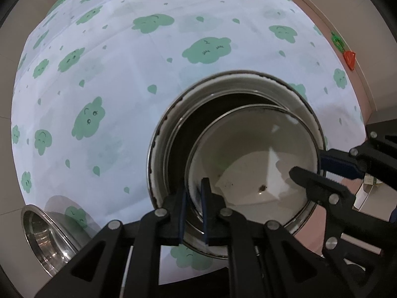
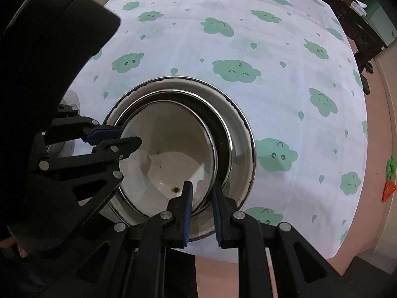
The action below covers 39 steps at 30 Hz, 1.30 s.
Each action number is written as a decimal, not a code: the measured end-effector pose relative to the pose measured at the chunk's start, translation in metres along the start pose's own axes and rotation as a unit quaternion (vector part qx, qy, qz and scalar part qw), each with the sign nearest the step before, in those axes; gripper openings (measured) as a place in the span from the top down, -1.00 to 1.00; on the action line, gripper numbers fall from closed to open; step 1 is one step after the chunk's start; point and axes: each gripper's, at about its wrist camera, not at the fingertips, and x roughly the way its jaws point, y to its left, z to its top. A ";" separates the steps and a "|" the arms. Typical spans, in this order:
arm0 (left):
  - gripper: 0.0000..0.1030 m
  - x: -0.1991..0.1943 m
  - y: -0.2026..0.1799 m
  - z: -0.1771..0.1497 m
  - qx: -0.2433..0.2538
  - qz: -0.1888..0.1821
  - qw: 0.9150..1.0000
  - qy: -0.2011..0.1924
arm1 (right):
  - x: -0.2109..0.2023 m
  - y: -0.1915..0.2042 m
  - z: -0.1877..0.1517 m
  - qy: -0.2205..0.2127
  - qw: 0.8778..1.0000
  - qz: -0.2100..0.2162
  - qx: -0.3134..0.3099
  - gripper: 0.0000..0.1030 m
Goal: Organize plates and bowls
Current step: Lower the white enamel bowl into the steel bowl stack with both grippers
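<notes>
A stack of steel bowls stands on the cloud-print tablecloth. The small inner bowl (image 1: 253,164) (image 2: 168,159) sits tilted inside a middle bowl and a wide white-rimmed outer bowl (image 1: 158,149) (image 2: 245,134). My left gripper (image 1: 193,211) is shut on the inner bowl's near rim; it shows from the side in the right wrist view (image 2: 116,139). My right gripper (image 2: 201,213) straddles the rim on the opposite side, jaws slightly apart, one finger inside; it shows in the left wrist view (image 1: 310,164).
Another steel bowl (image 1: 47,238) lies at the table's near left corner. The tablecloth (image 1: 124,74) (image 2: 285,49) stretches away behind the stack. An orange carrot-shaped toy (image 1: 349,58) (image 2: 389,188) lies on the pink floor.
</notes>
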 end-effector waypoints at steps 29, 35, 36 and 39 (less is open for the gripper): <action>0.69 -0.004 -0.002 -0.001 -0.001 -0.009 1.000 -0.002 | 0.002 -0.003 0.000 -0.009 1.000 0.008 0.017 0.66; 0.51 -0.009 -0.005 -0.002 0.006 -0.007 1.000 -0.010 | 0.000 -0.006 0.001 -0.014 1.000 0.005 0.024 0.64; 0.49 -0.010 -0.006 -0.001 0.007 -0.007 1.000 -0.011 | -0.001 -0.006 0.000 -0.014 1.000 0.004 0.024 0.63; 0.44 -0.015 -0.008 0.000 0.008 -0.006 1.000 -0.015 | -0.005 -0.007 -0.001 -0.019 1.000 0.006 0.024 0.62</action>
